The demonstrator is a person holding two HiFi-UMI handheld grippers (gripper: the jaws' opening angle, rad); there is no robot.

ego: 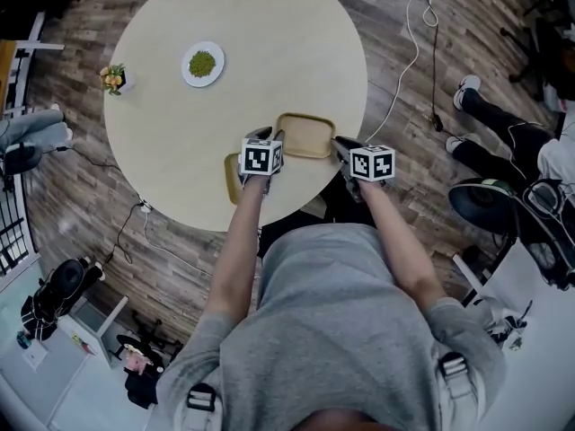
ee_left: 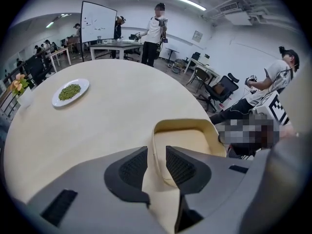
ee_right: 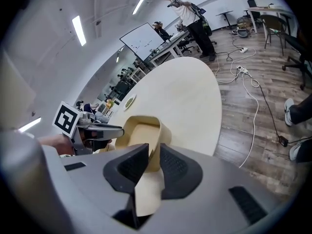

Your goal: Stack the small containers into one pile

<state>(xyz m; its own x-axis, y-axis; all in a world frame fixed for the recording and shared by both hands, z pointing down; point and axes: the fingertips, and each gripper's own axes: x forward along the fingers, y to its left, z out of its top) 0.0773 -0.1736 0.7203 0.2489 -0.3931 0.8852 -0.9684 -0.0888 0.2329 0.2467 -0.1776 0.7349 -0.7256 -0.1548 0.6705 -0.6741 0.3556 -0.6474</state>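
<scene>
Two tan containers lie near the front edge of the round table (ego: 243, 25). The far container (ego: 305, 137) sits between both grippers. My left gripper (ego: 267, 134) is at its left rim. In the left gripper view that rim (ee_left: 155, 145) runs between the jaws of the left gripper (ee_left: 156, 162), which stand apart without pressing on it. My right gripper (ego: 341, 144) is at the right rim. In the right gripper view the right gripper (ee_right: 154, 162) is shut on the wall of this container (ee_right: 139, 133). The second container (ego: 231, 180) lies partly hidden under my left gripper.
A white plate of green food (ego: 203, 64) and a small flower pot (ego: 114, 78) stand at the table's far left. Cables (ego: 409, 52) run over the wooden floor to the right. A seated person's legs (ego: 490, 137) and a chair (ego: 490, 205) are close on the right.
</scene>
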